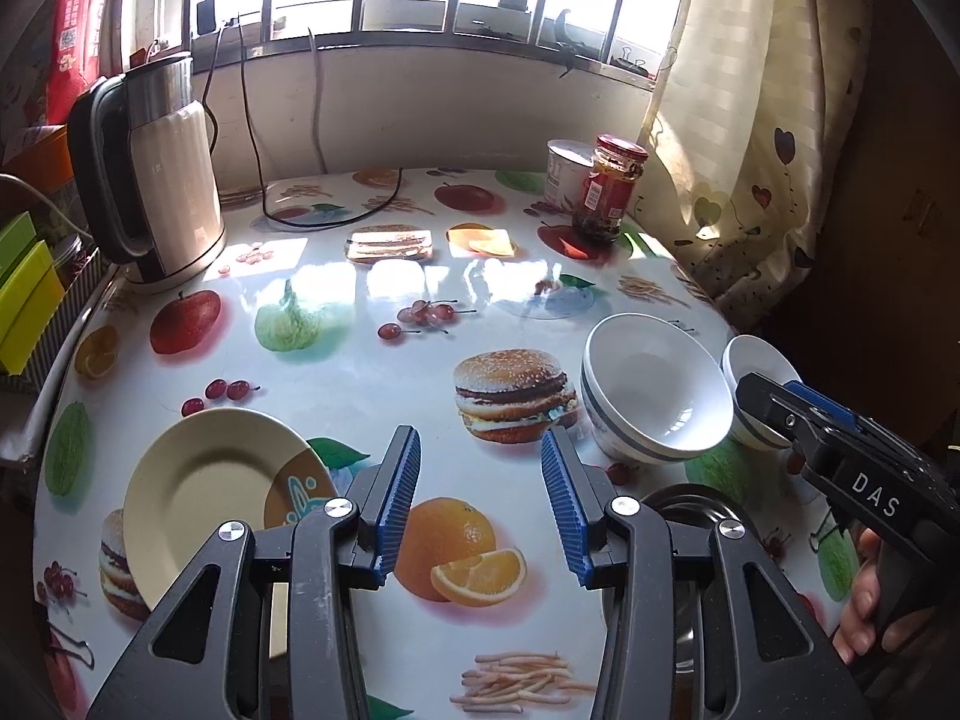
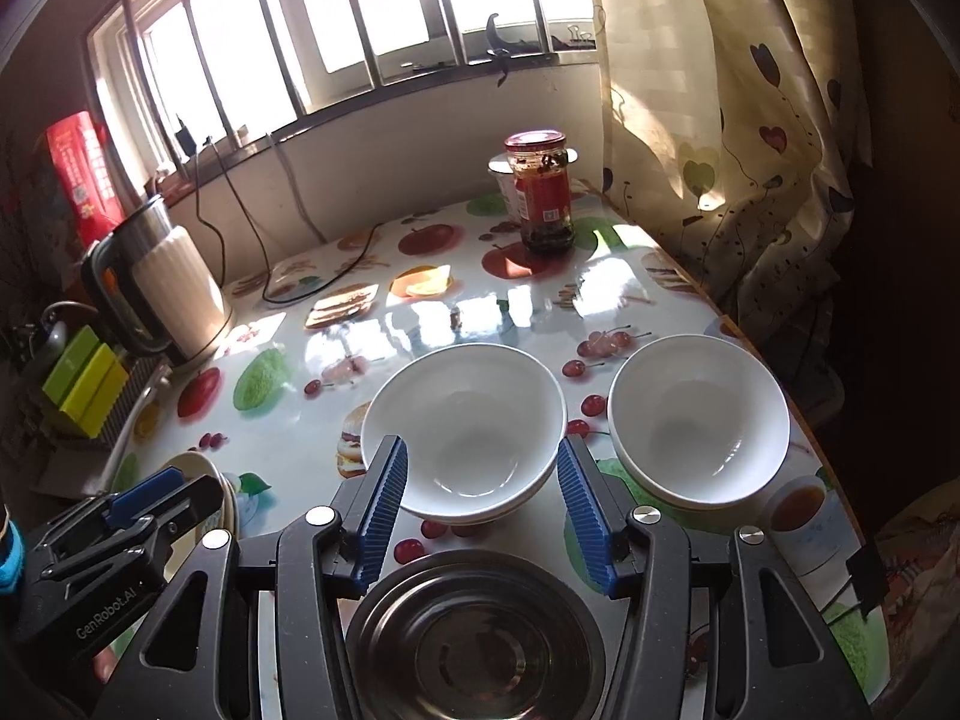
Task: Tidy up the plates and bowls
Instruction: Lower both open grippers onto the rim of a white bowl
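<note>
Right, the dishes are scattered across the fruit-and-burger-printed tablecloth (image 1: 336, 360). A large white bowl (image 2: 465, 435), which looks like two nested, sits mid-table, and a second white bowl (image 2: 699, 420) stands just beside it near the table's right edge, the two apart. Nearest the camera in the right wrist view, a steel bowl (image 2: 474, 642) rests on the cloth, just short of the large white bowl. Over on the left side lies a cream plate (image 1: 210, 492) with a brown patch and a blue figure on it.

The right gripper (image 2: 480, 516) hangs above the steel bowl, blue-padded fingers spread, nothing between them, the white bowl showing through the gap. The left gripper (image 1: 480, 498) hovers over a printed orange, fingers likewise spread and empty, the plate just left of it.

Further back, an electric kettle (image 1: 156, 180) stands at the left, its cord trailing to the windowsill. A red-lidded jar (image 1: 609, 189) and a white cup (image 1: 567, 171) behind it sit by the patterned curtain (image 1: 750, 138).
</note>
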Demonstrator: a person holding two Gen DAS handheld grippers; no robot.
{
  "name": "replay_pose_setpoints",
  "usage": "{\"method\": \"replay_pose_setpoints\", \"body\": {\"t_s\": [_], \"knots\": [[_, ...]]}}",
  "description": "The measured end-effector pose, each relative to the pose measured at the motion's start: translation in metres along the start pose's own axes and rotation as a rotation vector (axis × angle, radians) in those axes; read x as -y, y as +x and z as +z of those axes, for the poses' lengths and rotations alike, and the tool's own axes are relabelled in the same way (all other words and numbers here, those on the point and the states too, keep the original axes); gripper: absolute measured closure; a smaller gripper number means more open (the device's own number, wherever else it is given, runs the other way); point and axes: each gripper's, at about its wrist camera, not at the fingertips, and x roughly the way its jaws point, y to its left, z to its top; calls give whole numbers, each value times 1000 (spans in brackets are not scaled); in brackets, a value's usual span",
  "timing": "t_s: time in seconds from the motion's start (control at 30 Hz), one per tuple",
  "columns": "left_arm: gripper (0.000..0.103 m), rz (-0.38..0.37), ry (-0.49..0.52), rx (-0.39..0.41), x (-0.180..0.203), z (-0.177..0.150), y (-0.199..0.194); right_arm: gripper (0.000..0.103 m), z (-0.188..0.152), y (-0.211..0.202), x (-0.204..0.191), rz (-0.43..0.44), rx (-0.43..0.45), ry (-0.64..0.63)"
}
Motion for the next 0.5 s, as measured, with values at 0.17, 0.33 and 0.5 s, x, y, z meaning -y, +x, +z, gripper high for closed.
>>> {"method": "replay_pose_setpoints", "body": {"t_s": [0.17,0.33,0.5], "knots": [[60,-34,17,1,9,11,11,51,5,6,10,-21,-4,6],[60,-61,24,-27,18,20,28,51,12,14,25,-48,-4,18],[60,-100,22,-47,27,27,41,51,17,24,40,-67,-8,33]]}}
